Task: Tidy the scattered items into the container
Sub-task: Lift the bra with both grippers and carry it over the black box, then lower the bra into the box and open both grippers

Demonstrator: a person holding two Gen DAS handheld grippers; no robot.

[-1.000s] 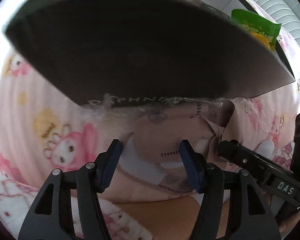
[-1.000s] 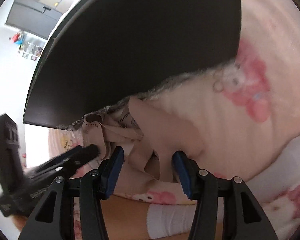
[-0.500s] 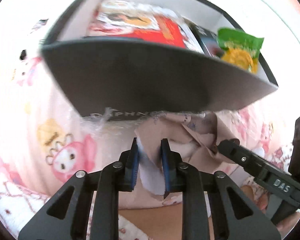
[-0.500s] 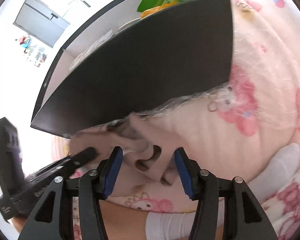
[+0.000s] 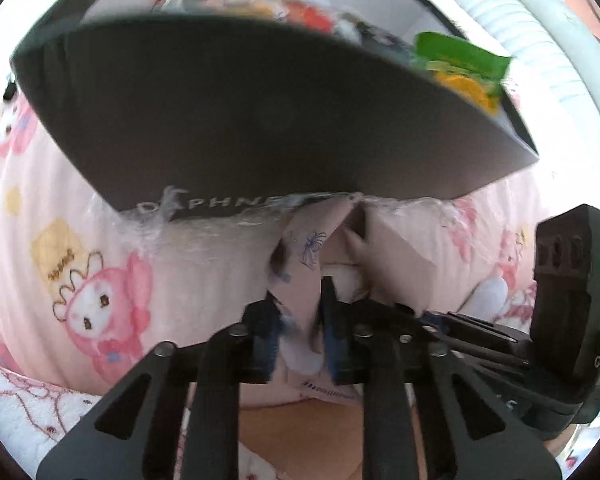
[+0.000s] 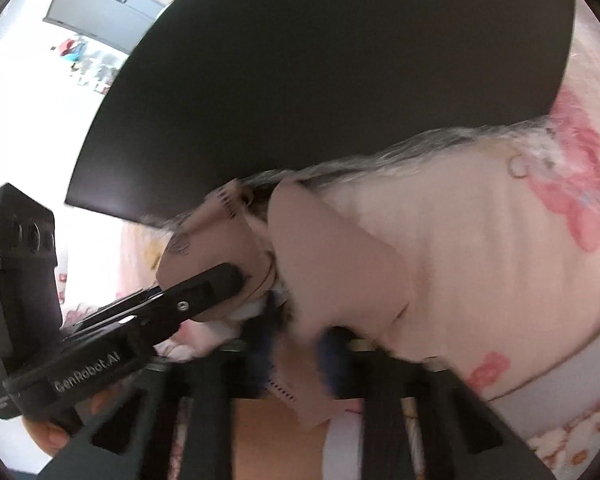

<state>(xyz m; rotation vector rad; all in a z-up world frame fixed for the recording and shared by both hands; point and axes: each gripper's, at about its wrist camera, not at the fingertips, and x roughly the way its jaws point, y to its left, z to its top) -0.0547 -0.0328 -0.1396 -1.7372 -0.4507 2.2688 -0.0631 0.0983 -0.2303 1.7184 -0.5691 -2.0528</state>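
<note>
Just below the dark box (image 5: 260, 132) wall, on the pink cartoon-print blanket (image 5: 100, 280), a beige paper bag (image 5: 306, 264) stands crumpled — long axis running from the grippers up to the box edge. Left gripper (image 5: 300, 336) pinches its near end; right gripper (image 6: 296, 344) also clamps the bag — blurred.
</note>
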